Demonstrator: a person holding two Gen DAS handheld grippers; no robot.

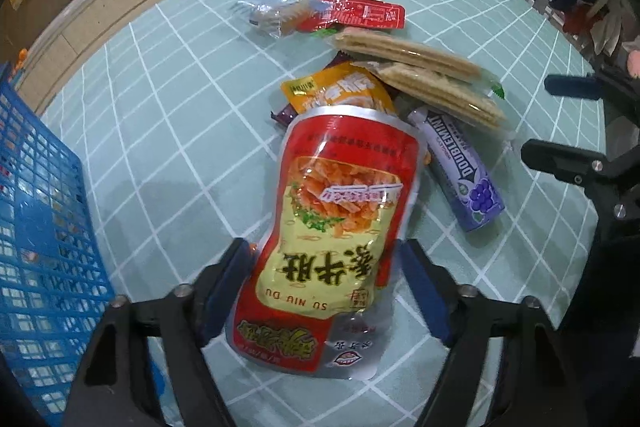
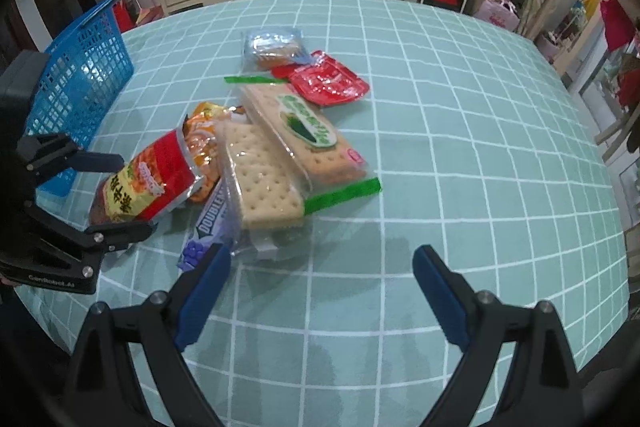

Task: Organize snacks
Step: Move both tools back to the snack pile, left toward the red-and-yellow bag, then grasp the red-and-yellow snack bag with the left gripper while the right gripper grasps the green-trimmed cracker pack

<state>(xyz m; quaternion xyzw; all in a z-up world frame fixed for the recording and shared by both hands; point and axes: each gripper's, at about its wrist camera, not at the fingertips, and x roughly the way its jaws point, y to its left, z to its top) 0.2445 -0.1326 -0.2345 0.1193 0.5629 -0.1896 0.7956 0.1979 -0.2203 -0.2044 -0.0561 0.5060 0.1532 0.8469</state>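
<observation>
A red and yellow snack bag [image 1: 340, 227] lies at the near end of a heap of snacks on the teal checked tablecloth [image 1: 168, 131]. My left gripper [image 1: 326, 251] points steeply down over the bag's lower half, both blue pads against its sides, and the bag is pinched narrow there. The right wrist view shows the same bag [image 2: 148, 183] between the left gripper's fingers [image 2: 134, 193]. My right gripper [image 2: 322, 255] hangs open over bare cloth, its left finger close to a purple Doublemint pack [image 2: 204, 227] and two cracker packs [image 2: 260, 179].
A blue mesh basket [image 1: 40, 227] stands at the table's left edge, also the blue basket [image 2: 84, 75]. Further back in the heap lie an orange pack [image 1: 344, 91], a red sachet [image 2: 328, 83] and a clear-wrapped cake [image 2: 272, 47]. Shelves and a cabinet stand beyond the table.
</observation>
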